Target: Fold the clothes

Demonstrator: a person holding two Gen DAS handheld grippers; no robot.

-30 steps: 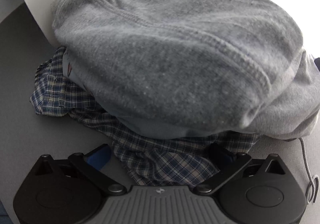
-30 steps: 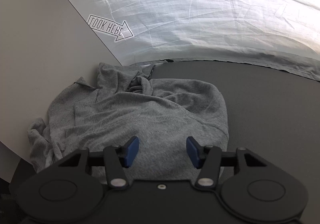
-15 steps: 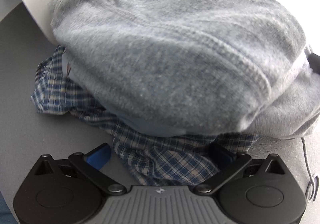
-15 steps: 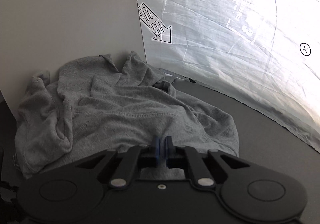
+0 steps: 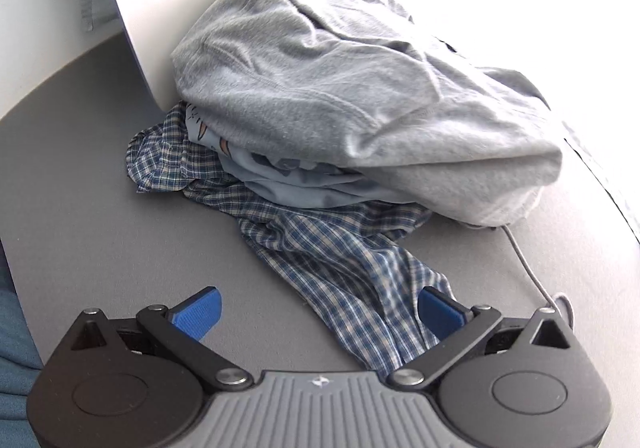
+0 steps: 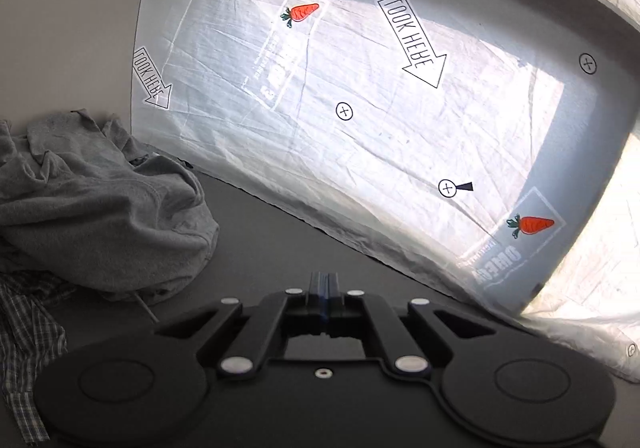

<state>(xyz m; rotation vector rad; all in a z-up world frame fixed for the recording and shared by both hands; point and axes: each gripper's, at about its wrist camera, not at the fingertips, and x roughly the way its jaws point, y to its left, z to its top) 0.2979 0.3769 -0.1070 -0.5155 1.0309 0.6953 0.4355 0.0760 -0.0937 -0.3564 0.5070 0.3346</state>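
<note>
1. So, my left gripper (image 5: 318,312) has its jaws wide apart, blue pads (image 5: 198,312) clear on both sides, nothing pinched.
2. Plaid shirt (image 5: 344,264) runs from under the pile toward me; its near end lies between the left jaws, closer to the right pad. Touching that pad or not, can't tell.
3. Grey sweatshirt (image 5: 360,95) sits on top of the pile, bunched, leaning on the white panel (image 5: 132,7) behind it.
4. Light blue tee (image 5: 280,175) with a print is sandwiched under the sweatshirt and over the plaid shirt, only its edge showing.
5. Pile rests on the grey table (image 5: 80,207), at the back by the panel.
6. Thin cord (image 5: 528,268) trails from the sweatshirt's near edge across the table, ending just beside my left gripper's right side.
7. My right gripper (image 6: 324,284) has jaws pressed together, pads meeting, nothing between them.
8. It's over bare table, off to the right of the sweatshirt (image 6: 100,215), well apart from it.
9. Plaid shirt (image 6: 24,328) shows at the left edge of the right view, below the sweatshirt.
10. White sheet (image 6: 360,127) with carrot stickers and arrow labels stands behind the table, right of the sweatshirt.
11. Blue-green fabric (image 5: 12,328) at the left view's far left edge, past the table; can't tell what it is.
</note>
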